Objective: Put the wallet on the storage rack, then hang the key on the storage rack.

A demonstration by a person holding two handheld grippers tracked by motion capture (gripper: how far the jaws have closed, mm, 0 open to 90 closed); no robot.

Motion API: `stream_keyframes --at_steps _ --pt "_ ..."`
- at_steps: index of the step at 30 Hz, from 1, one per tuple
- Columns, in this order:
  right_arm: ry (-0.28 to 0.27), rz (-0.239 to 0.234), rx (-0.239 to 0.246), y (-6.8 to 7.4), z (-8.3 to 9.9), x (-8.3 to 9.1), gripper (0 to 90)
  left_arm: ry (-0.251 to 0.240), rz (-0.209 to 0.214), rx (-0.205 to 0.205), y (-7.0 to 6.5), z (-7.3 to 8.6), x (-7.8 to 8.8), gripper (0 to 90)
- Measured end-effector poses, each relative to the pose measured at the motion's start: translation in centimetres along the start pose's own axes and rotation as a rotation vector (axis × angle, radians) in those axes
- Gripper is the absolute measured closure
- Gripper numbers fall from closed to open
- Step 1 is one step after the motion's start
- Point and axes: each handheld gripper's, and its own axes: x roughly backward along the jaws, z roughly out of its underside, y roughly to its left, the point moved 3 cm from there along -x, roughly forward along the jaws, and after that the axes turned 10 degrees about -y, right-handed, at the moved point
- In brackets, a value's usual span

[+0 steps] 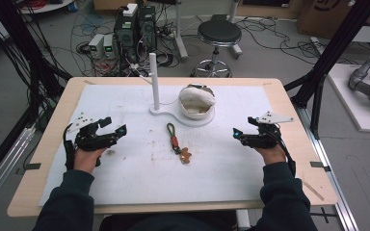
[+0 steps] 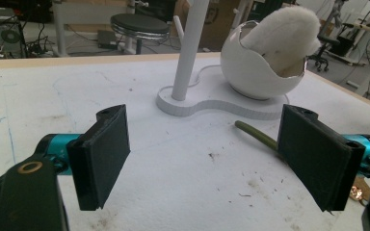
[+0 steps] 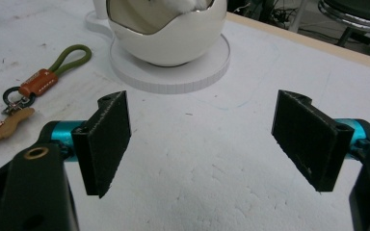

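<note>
left claw [image 1: 118, 125], right claw [image 1: 240, 136]: both wide open, empty | one keychain [image 1: 175, 142] | one egg-shaped, possibly ceramic, bowl [image 1: 197, 101]

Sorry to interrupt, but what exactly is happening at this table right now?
A person sits at the table with a gripper in each hand. The left gripper and right gripper both rest open on the white mat, holding nothing. Between them lies a keychain with a green loop, untouched. Behind it stands a white stand with an egg-shaped bowl holding something white and fluffy. Nothing is being handled yet.
</note>
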Motion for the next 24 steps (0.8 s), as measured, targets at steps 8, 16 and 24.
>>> stream_keyframes --at_steps 8,16,24 --pt "-0.002 0.023 -0.023 -0.3 0.6 0.4 21.9 0.013 0.009 0.010 -0.1 0.3 -0.4 19.4" --pt "-0.018 0.035 -0.046 -0.7 0.8 0.8 22.0 0.038 0.021 0.033 -0.9 0.5 -0.9 19.4" --pt "-0.004 0.034 -0.025 -0.7 1.1 0.8 23.1 0.109 0.059 0.056 -4.5 1.2 -2.7 19.4"
